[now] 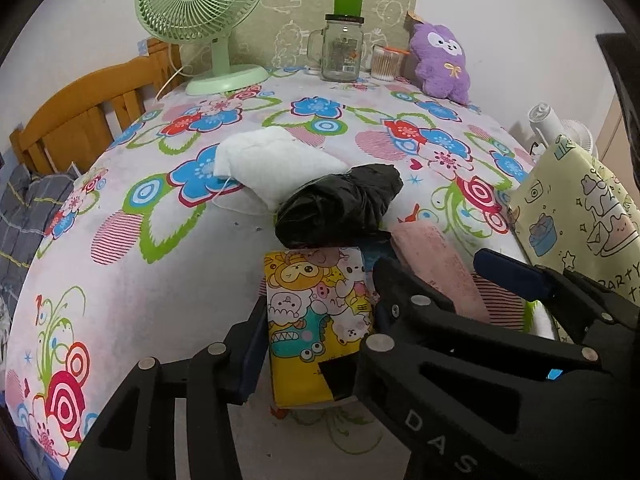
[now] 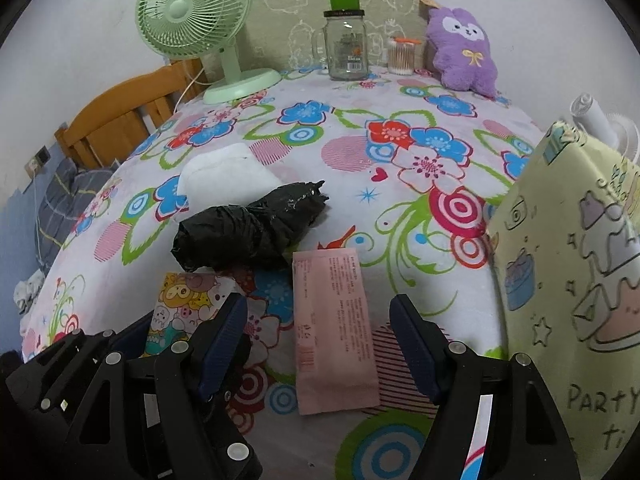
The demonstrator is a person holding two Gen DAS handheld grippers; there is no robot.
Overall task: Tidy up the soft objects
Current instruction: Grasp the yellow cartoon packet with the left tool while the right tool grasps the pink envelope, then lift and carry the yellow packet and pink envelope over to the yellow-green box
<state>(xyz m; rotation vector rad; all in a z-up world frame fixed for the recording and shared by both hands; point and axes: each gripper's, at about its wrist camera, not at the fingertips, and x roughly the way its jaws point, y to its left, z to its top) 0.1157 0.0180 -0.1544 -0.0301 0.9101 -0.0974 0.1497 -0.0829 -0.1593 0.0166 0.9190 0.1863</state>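
On the floral table lie a yellow cartoon tissue pack [image 1: 316,320] [image 2: 182,304], a pink flat packet [image 2: 334,332] [image 1: 436,276], a black plastic roll [image 1: 340,208] [image 2: 248,228] and a white cloth [image 1: 272,162] [image 2: 228,174]. My left gripper [image 1: 316,332] is shut on the yellow tissue pack, a finger on each side. My right gripper [image 2: 320,344] is open, low over the table, its fingers astride the pink packet without touching it. It also shows in the left wrist view [image 1: 440,276], over the pink packet.
A yellow party gift bag [image 2: 568,264] [image 1: 576,216] stands at the right. At the back stand a green fan [image 2: 196,20], a glass jar [image 2: 346,48], a cotton swab tub [image 2: 404,58] and a purple plush [image 2: 464,50]. A wooden chair [image 1: 80,120] is left.
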